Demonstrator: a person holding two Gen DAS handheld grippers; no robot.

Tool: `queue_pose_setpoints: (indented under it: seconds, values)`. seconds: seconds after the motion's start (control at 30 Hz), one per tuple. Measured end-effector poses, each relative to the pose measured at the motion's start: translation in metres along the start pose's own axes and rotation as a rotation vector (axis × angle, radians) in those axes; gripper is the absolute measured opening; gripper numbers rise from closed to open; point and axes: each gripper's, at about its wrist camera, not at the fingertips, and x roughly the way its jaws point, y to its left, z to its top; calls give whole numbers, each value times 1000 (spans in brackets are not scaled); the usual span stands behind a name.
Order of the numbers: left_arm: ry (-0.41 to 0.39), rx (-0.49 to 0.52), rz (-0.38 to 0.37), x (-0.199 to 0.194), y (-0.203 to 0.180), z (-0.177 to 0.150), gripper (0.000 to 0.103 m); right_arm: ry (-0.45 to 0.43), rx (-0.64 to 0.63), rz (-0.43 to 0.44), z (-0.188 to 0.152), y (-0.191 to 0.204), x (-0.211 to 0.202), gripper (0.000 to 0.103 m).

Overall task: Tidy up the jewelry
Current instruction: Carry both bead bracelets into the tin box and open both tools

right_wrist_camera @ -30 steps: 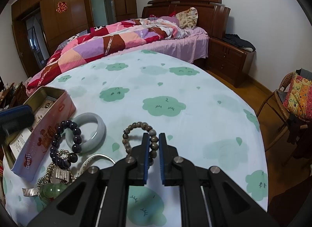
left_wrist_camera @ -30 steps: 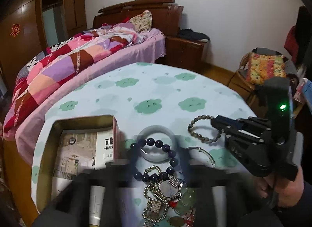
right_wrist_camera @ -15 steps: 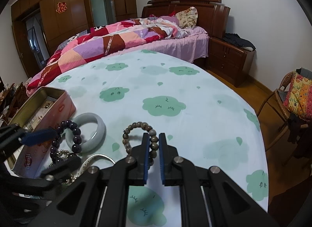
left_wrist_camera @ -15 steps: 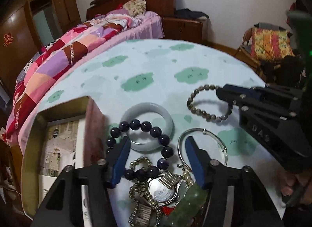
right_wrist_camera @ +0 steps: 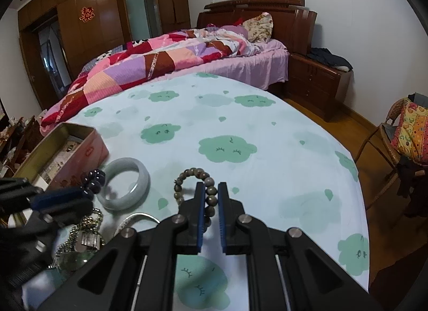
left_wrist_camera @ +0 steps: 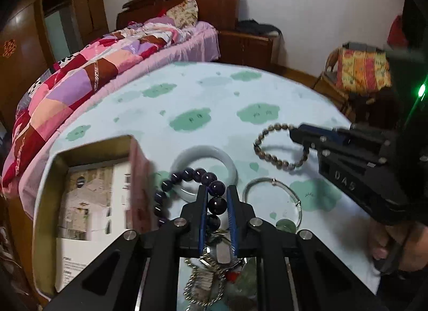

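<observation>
Cloud-print tablecloth (right_wrist_camera: 267,134) is bounded by a bed behind. Purple bead bracelet (left_wrist_camera: 187,177) is clamped by the just-closing left gripper (left_wrist_camera: 217,193), open tin (left_wrist_camera: 88,193) to its left. Brown bead bracelet (right_wrist_camera: 192,177) is pinched in the right gripper (right_wrist_camera: 211,190), jade bangle (right_wrist_camera: 125,185) to its left.

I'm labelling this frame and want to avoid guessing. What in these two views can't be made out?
- Jewelry pile, left wrist view: hidden behind the left gripper, pieces indistinct.
- Tin box: printed contents blurred, near end cut off.
- Dark bead bracelet, right wrist view: mostly hidden by the left gripper.
</observation>
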Motion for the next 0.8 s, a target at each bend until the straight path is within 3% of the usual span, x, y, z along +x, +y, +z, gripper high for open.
queue_pose_setpoints:
  seconds: [0.4,0.57,0.8]
  values:
    - [-151,-97,-68,-67,46,21,13,-30,14,73,3,-1,-19,12]
    - [-200,-107,-40,-87,67,27,13,-51,10,102,15,6,-30,12]
    - [-222,-143,16,-92,107,32,13,-63,-63,174,46,45,-36,12]
